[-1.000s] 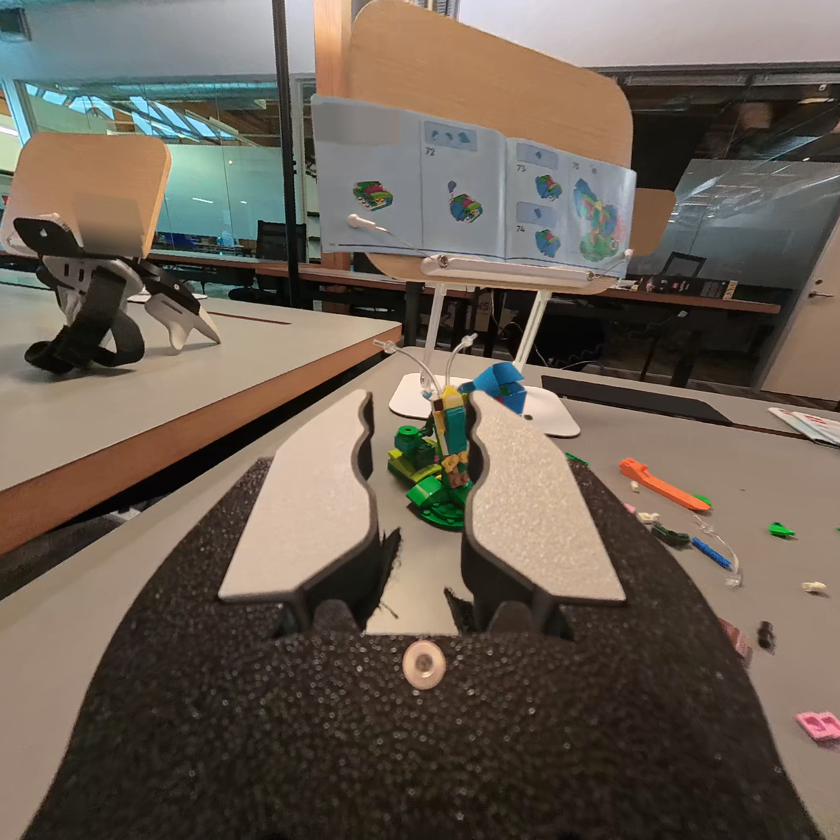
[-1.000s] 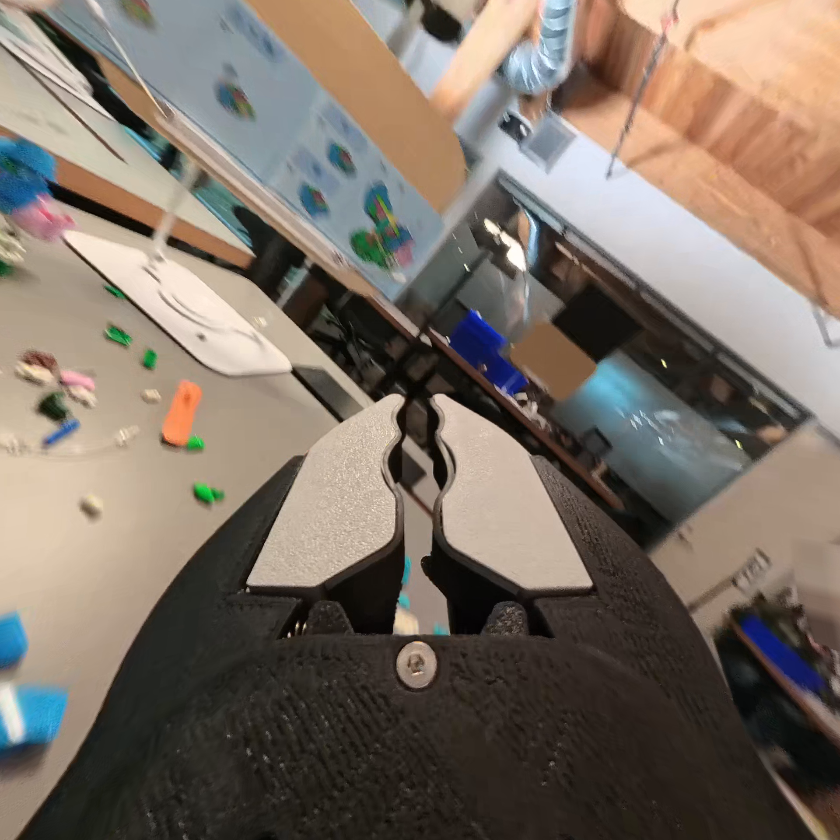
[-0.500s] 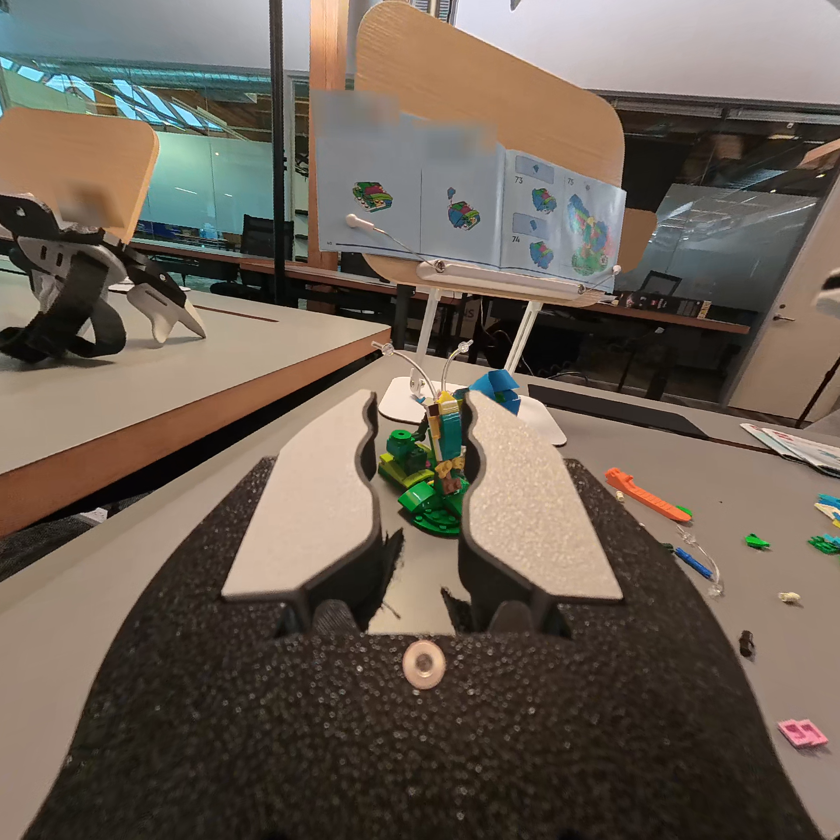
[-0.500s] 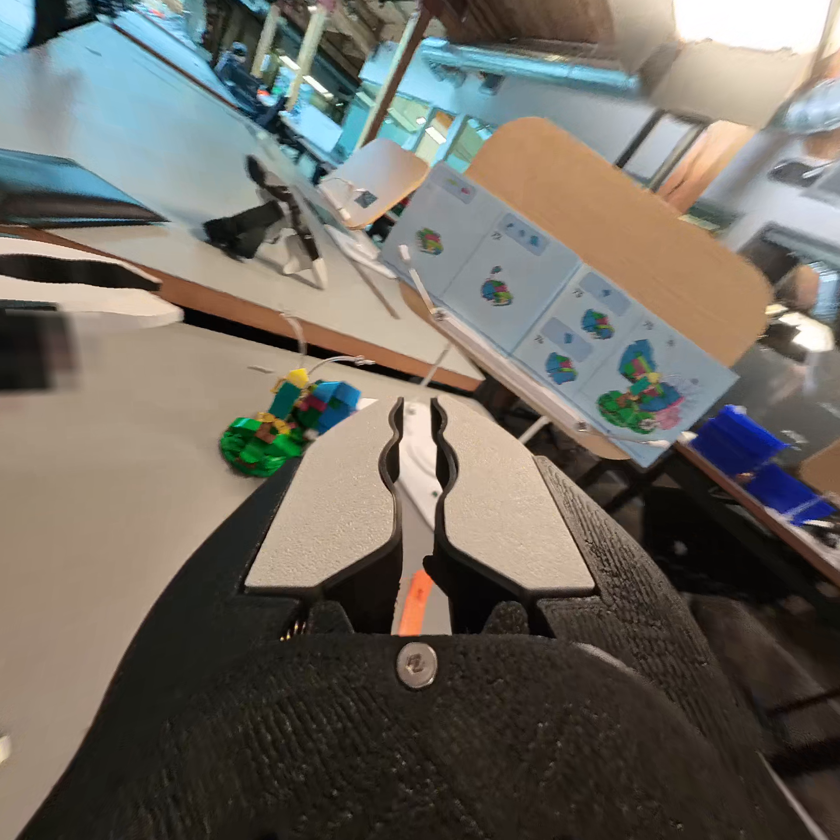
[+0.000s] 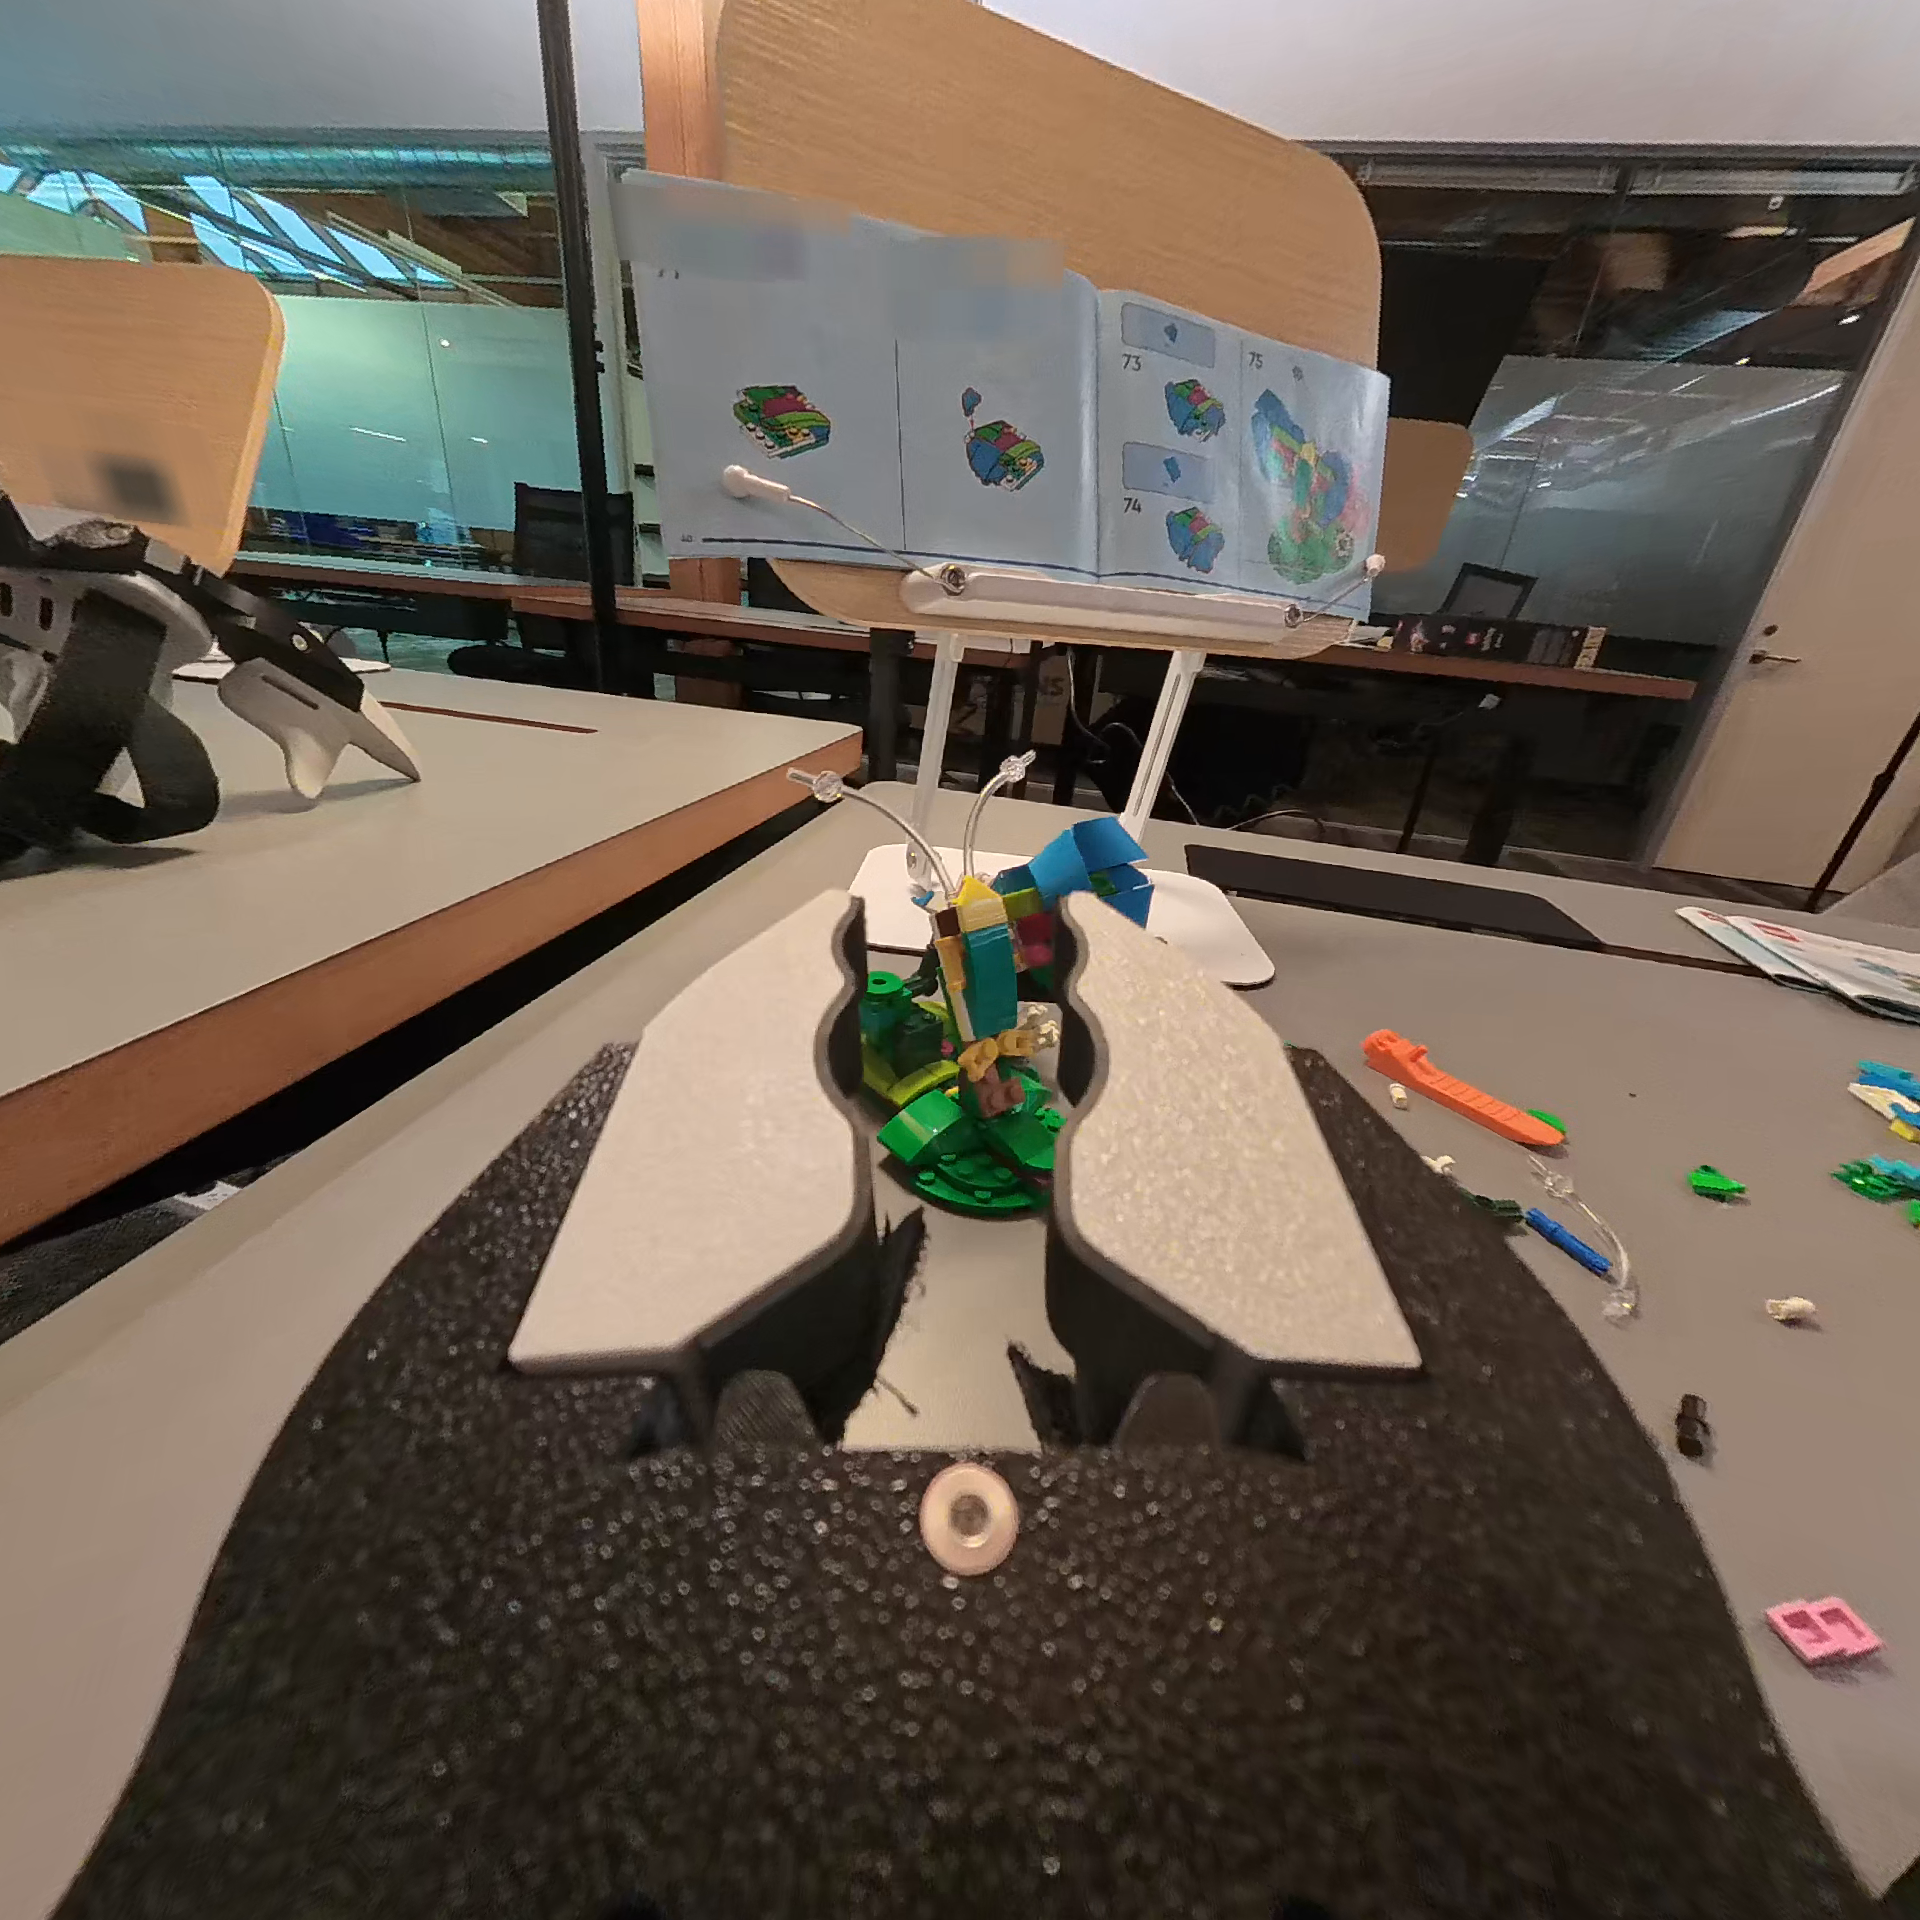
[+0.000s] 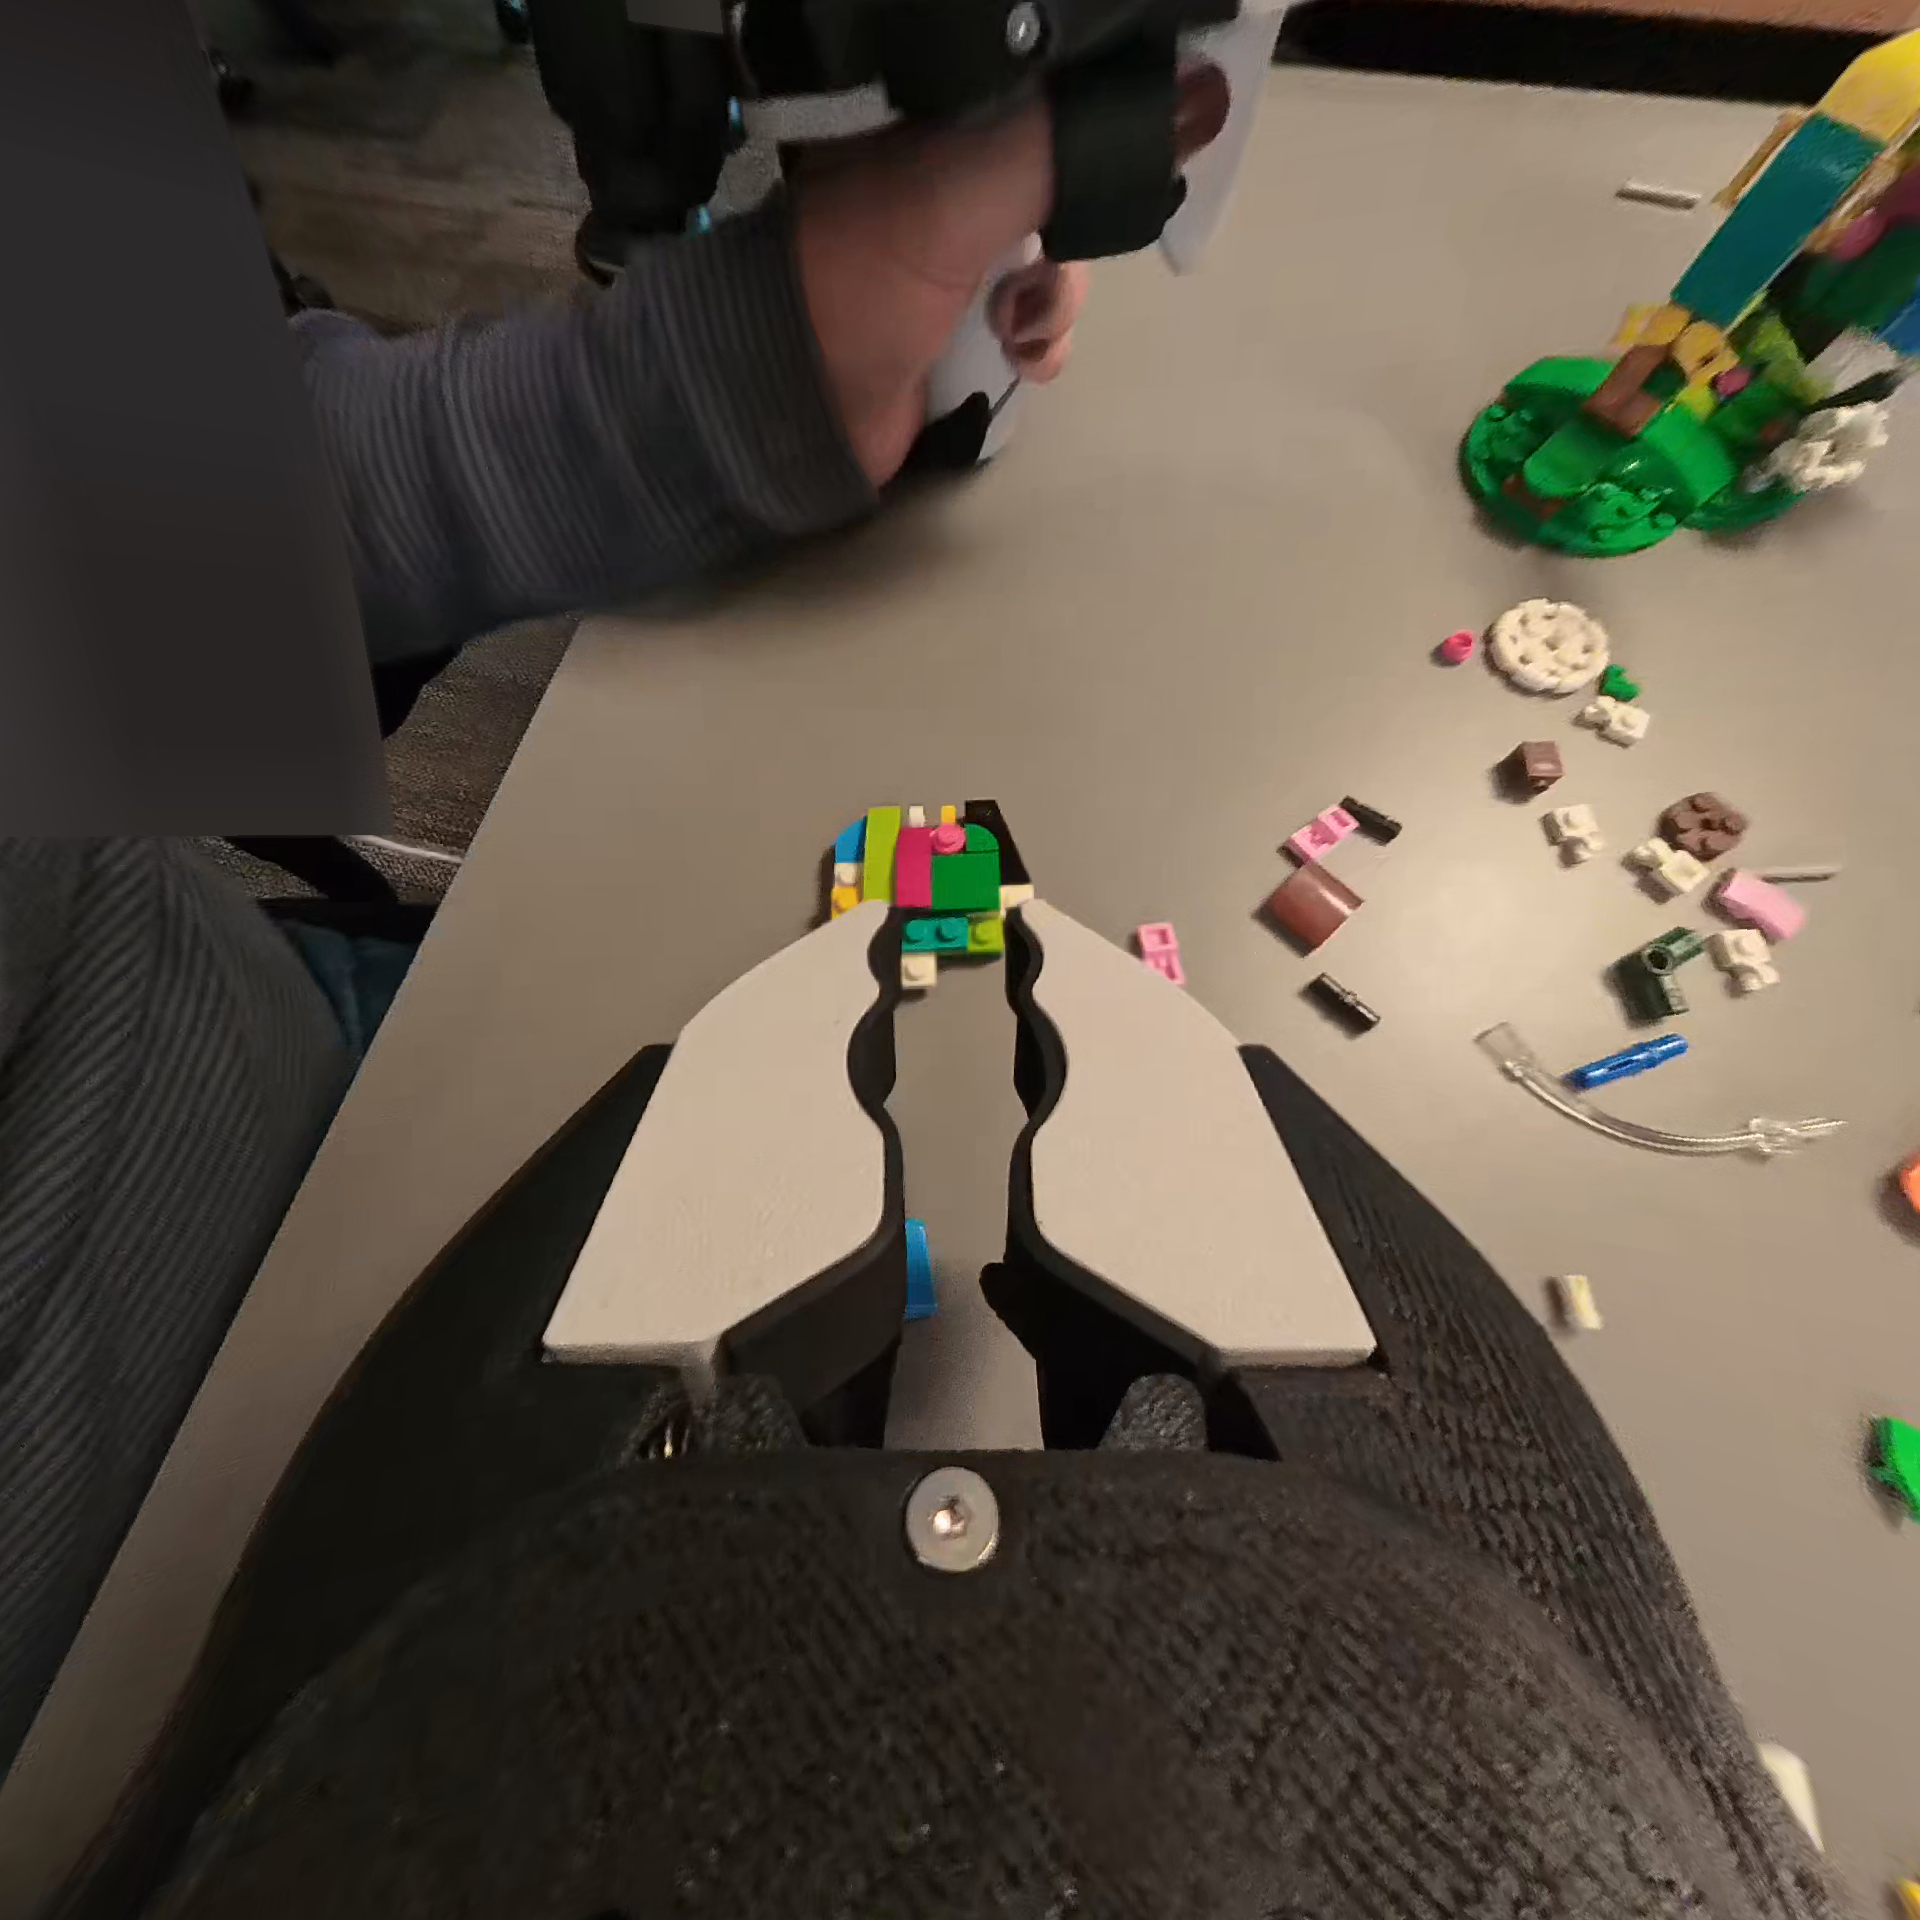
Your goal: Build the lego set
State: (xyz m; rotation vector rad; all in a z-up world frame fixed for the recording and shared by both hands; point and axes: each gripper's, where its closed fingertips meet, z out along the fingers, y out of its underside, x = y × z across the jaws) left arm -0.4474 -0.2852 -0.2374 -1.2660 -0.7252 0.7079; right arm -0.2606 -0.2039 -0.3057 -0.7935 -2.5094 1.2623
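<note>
The lego model, a colourful butterfly on a green base, stands on the grey table. It shows between the fingers of my left gripper, which is open and empty, a little short of the model. My right gripper is open and points down at a flat multicoloured sub-assembly near the table's front edge. The sub-assembly's near end lies between the fingertips. The model also shows in the right wrist view, far right. A hand holding the left gripper rests at the top of that view.
An open instruction booklet stands on a stand behind the model. An orange brick separator and a pink plate lie to the right. Several loose pieces are scattered right of the sub-assembly. A small blue piece lies under my right gripper. The table edge runs on the left. About 20 cm separates my left fingertips from my right.
My right gripper has swung from pointing out at the room to pointing down at the sub-assembly, and its jaws have opened wider. My left gripper has crept slightly nearer the model.
</note>
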